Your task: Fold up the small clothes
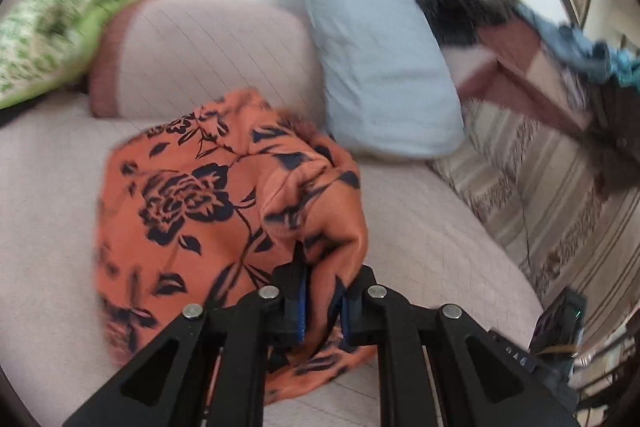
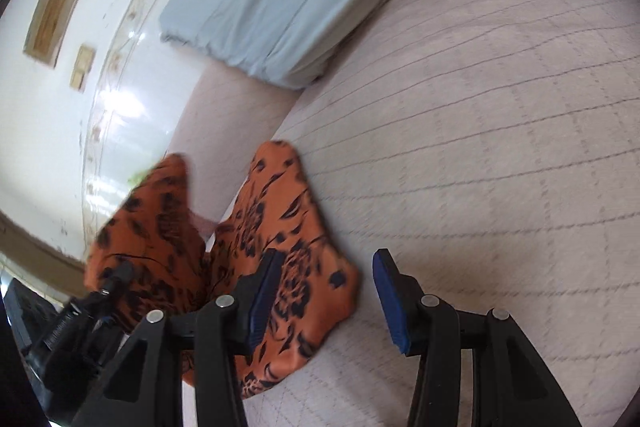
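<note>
Here, the largest surface is the pale pink quilted sofa seat (image 1: 420,227), stitched in a diamond grid; it carries everything described and runs out of frame at the bottom of both views. Along its back edge stands a matching pink back cushion (image 1: 200,59), its left end partly covered by a green-and-white patterned pillow (image 1: 52,35) that is cut off by the lens rim. A light blue fabric pillow (image 1: 380,67) leans at the back edge toward the right; behind it a dark object is too blurred to identify. A beige striped floral cover (image 1: 560,195) lies past the seat's right edge.

The orange garment with a dark navy rose print (image 1: 192,195) lies bunched on the seat just in front of the back cushion, its shape hard to read through motion blur. Its near end is lifted into a fold and hidden behind the tool.

The left gripper (image 1: 323,307), black with blue pads, is narrowed onto that fold and pinches the cloth between its pads. The right gripper (image 2: 326,297) stands wide apart and grips nothing; its left finger overlaps the garment's (image 2: 280,227) near corner in the view, whether it touches cannot be told, while the right finger sits over bare seat (image 2: 480,147).
</note>
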